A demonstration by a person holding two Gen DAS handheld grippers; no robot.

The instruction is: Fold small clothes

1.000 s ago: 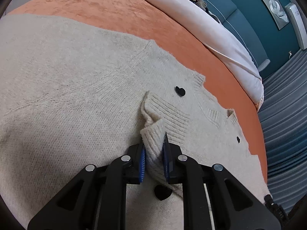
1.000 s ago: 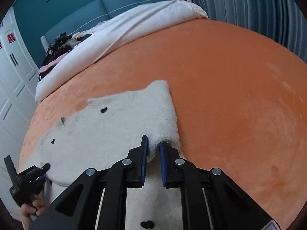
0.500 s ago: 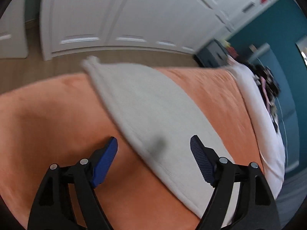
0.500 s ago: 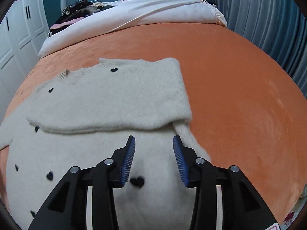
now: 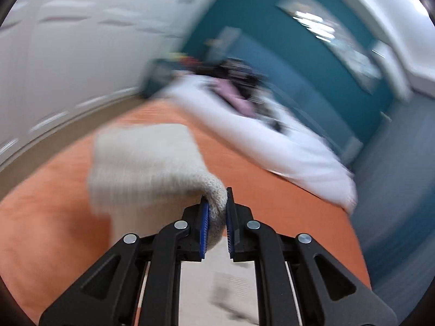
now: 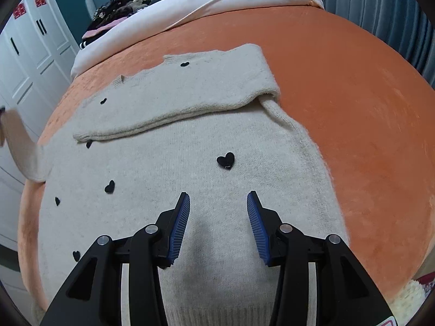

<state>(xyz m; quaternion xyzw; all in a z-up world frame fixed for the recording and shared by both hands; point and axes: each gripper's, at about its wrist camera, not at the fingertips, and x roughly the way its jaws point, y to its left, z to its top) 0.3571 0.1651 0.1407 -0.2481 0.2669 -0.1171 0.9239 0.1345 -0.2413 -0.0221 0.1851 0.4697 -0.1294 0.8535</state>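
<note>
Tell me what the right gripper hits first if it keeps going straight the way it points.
Most likely the cream sweater: the right gripper, jaws open and empty, points down at the sweater's body just short of a black heart. Its height above the knit is unclear.

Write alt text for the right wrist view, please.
A cream sweater with black hearts lies on an orange bedspread, one sleeve folded across its chest. The open right gripper hovers above its lower half.
</note>
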